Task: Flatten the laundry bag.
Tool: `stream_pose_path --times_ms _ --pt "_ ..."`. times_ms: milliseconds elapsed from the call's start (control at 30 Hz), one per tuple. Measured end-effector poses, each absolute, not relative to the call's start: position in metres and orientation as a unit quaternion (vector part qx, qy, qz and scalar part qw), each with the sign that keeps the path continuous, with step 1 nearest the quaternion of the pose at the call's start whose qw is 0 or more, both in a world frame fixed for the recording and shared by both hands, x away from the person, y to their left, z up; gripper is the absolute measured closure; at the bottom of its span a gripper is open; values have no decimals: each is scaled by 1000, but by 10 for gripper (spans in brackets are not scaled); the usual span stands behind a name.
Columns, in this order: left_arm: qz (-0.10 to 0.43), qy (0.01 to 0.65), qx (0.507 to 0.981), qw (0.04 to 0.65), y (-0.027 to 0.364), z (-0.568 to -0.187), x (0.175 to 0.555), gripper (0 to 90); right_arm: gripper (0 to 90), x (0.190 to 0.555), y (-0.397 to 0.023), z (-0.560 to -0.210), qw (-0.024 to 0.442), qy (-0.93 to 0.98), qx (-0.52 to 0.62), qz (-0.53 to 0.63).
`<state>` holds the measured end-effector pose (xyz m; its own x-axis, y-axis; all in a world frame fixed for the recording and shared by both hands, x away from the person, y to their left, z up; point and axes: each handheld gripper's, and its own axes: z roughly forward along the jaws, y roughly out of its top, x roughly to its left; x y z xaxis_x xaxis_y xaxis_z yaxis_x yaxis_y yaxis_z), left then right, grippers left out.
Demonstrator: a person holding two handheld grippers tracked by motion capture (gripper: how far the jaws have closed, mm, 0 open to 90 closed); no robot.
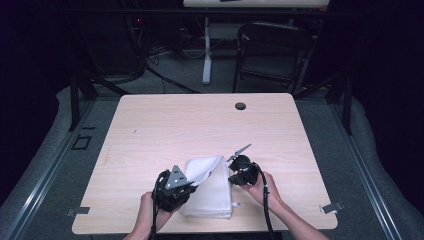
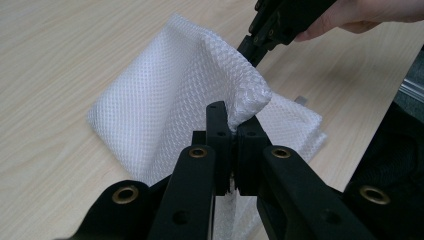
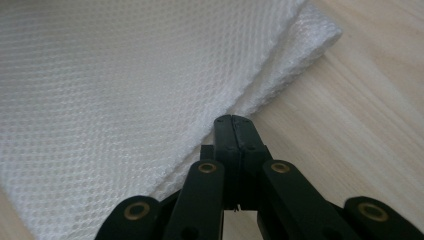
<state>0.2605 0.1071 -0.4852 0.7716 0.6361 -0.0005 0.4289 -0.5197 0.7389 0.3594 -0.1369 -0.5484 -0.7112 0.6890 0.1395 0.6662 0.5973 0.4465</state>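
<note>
Where the high view looks down, a folded white mesh cloth (image 1: 210, 186) lies near the pale wooden counter's (image 1: 165, 125) front edge between both grippers. Left gripper view: left gripper (image 2: 233, 131) fingers pinch a raised fold. Right gripper view: right gripper (image 3: 235, 131) fingers are closed at the cloth's edge, where any grip is unclear.

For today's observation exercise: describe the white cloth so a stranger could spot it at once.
Start at the light wooden table and look to its near edge, between the person's two hands. There lies the white mesh cloth, folded, one layer pinched up by the left gripper. It is the only soft white thing there; the small dark disc sits far off.
</note>
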Motion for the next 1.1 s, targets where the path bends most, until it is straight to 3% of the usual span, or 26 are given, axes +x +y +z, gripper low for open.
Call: stream_pose_path --times_ms 467,1100 --pt "129 300 871 367 102 -491 261 878 900 363 -118 -555 7 901 368 229" --pt "145 373 834 381 156 -482 266 881 900 361 -116 -556 10 903 369 220"
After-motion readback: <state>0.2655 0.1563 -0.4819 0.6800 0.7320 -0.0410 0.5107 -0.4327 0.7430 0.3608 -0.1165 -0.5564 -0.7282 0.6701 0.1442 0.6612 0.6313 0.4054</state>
